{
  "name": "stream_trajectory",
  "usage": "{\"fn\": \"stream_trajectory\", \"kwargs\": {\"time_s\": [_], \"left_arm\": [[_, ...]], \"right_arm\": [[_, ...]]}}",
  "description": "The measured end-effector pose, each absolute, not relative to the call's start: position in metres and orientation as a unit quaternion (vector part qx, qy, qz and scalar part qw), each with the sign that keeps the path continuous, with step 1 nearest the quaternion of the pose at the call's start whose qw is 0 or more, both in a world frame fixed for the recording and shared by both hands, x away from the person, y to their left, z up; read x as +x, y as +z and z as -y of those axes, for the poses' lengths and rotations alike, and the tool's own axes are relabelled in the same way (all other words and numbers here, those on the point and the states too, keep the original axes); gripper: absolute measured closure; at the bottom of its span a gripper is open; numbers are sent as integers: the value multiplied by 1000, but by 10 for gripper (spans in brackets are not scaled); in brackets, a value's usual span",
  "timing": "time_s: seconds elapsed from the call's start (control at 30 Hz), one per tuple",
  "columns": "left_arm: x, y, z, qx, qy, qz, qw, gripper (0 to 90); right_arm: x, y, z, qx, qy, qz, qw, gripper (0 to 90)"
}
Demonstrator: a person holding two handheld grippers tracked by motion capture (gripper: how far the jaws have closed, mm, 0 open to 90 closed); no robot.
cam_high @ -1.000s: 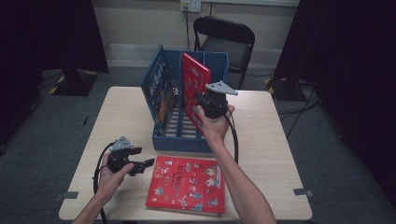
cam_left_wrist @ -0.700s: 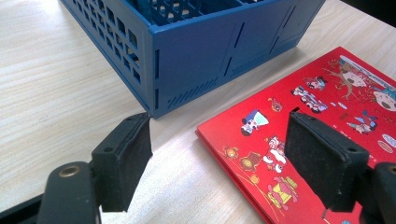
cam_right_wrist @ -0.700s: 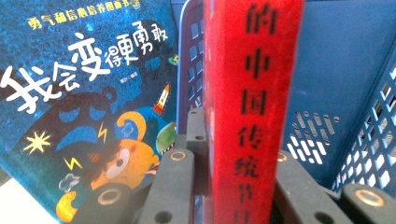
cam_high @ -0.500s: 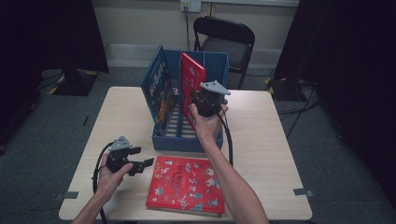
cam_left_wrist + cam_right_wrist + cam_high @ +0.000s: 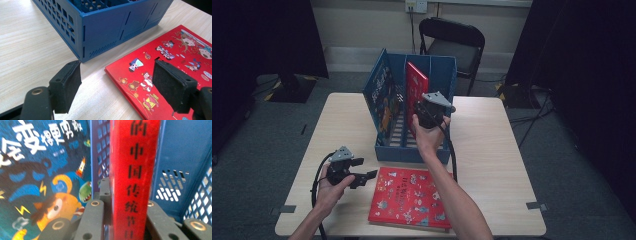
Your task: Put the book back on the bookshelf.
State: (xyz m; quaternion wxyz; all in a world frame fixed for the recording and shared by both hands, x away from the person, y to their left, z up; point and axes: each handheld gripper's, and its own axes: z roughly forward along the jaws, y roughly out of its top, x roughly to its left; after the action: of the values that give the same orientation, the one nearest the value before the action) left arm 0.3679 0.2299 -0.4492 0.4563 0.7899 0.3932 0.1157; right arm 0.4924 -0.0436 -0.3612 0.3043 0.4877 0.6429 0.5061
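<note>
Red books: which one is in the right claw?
The upright red book in the blue rack, clamped by the right claw. The other red book lies flat on the table.

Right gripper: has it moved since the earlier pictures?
Yes. The right gripper, shut on the red book, has sunk lower into the blue rack.
</note>
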Motion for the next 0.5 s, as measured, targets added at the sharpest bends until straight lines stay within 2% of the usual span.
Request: {"fn": "stream_trajectory", "kwargs": {"time_s": [0.5], "left_arm": [[368, -450, -228, 792, 116, -388, 456, 229]], "right_arm": [[481, -386, 47, 474, 505, -653, 306, 802]]}}
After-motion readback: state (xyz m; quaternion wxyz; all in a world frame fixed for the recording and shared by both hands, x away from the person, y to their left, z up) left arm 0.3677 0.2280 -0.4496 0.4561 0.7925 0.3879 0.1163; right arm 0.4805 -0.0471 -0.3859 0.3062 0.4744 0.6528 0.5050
